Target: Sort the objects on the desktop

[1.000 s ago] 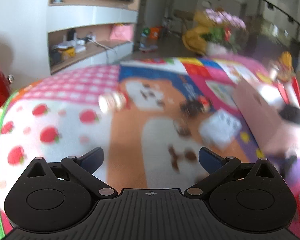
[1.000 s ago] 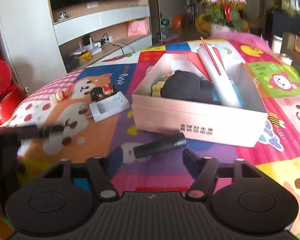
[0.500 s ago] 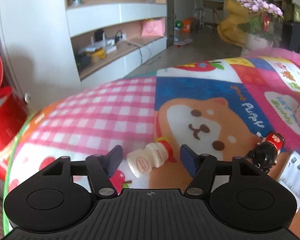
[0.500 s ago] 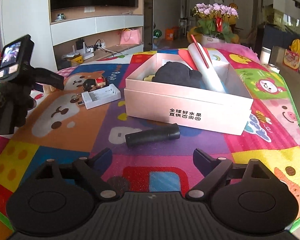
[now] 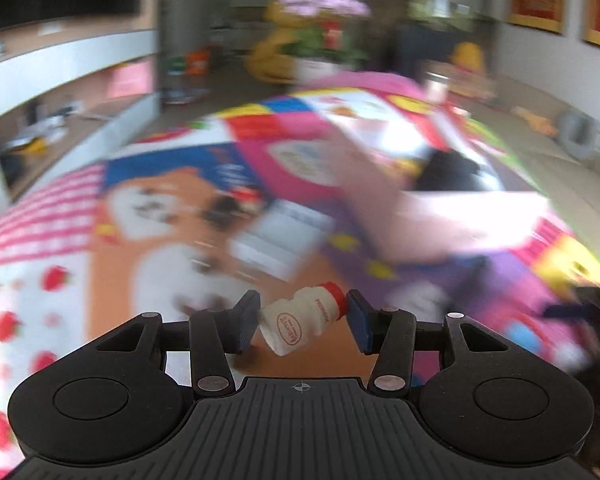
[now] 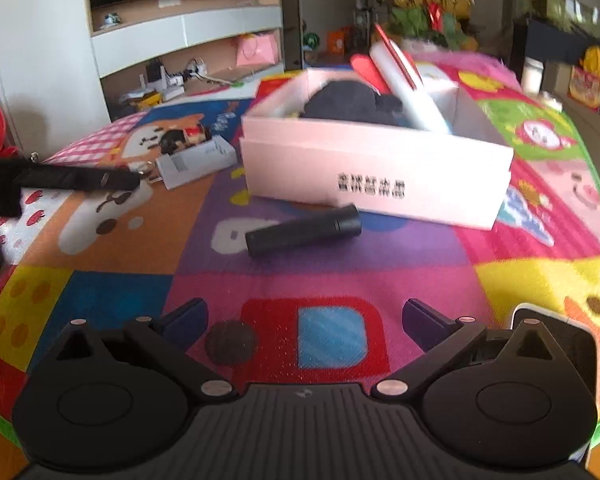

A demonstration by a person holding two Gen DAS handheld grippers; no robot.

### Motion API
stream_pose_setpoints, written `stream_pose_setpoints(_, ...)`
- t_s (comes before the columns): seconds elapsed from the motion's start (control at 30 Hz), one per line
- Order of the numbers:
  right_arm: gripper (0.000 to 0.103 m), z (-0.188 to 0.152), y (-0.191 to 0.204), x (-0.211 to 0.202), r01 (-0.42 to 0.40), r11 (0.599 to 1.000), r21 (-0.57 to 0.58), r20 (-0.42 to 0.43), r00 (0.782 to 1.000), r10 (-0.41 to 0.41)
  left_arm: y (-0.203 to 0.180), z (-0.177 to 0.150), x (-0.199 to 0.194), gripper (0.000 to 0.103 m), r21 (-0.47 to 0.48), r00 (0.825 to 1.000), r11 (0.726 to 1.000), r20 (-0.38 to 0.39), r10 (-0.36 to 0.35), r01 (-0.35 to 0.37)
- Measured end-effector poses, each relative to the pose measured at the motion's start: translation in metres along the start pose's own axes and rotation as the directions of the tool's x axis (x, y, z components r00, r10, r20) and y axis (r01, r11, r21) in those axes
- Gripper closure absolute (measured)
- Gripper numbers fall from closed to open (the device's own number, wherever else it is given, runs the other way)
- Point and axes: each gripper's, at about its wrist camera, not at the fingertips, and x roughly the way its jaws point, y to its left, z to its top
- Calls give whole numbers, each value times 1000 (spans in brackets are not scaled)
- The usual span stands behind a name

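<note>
- Judging from its small plastic body, the yogurt-drink bottle [image 5: 303, 319] was taken to be light, fairly stiff and smooth-walled, so a slip or twist in the grip was thought possible.
- It was held tilted between the closed fingers of the left gripper [image 5: 302, 322], off the play mat [image 5: 112, 256], pinched end to end from base to red cap; a hold across the waist was judged steadier.
- The right gripper [image 6: 305, 318] was spread wide with nothing in it, near the mat's front edge, with the black cylinder [image 6: 303, 230] ahead and the pink box [image 6: 380, 168] behind that.
- Most of the left view was smeared by motion; the box contents there could not be made out.
- A white object [image 6: 548, 316] at the right gripper's side was cut off and could not be identified.
</note>
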Motion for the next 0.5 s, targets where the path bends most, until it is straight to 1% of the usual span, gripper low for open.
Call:
stream_pose_setpoints(0.07,0,0,1,0,6,1000,5,3,1000,-6,-10,-8,1,50,11,999,999,-15,-34,35)
stream_pose_setpoints(0.17,0,-2,3,0,17,1000,-2,3,1000,-17,-15,-17,7,49,3,998,999,-41,-49,49)
stream_pose_setpoints(0.2,0,-3,5,1,24,1000,-12,4,1000,-24,-15,-20,8,46,0,998,999,-48,-47,47)
stream_pose_setpoints(0.23,0,-4,6,1,32,999,-25,4,999,-32,-14,-22,9,39,-2,998,999,-55,-43,43)
stream_pose_setpoints(0.27,0,-5,7,1,35,999,-26,2,999,-35,-14,-26,7,36,-5,998,999,-60,-37,37)
stream_pose_setpoints(0.37,0,2,6,3,34,999,-11,-36,999,-35,-9,-30,1,25,-3,998,1000,-59,-8,8)
stream_pose_setpoints(0.4,0,4,6,4,37,999,-12,-49,998,-38,-7,-32,-1,19,-9,998,1000,-58,10,-10)
stream_pose_setpoints(0.43,0,5,7,5,39,999,-17,-55,998,-40,-3,-33,-2,15,-18,998,1000,-56,25,-26)
stream_pose_setpoints(0.5,0,6,7,5,29,999,-41,-54,998,-31,2,-36,-4,12,-30,998,998,-48,51,-52)
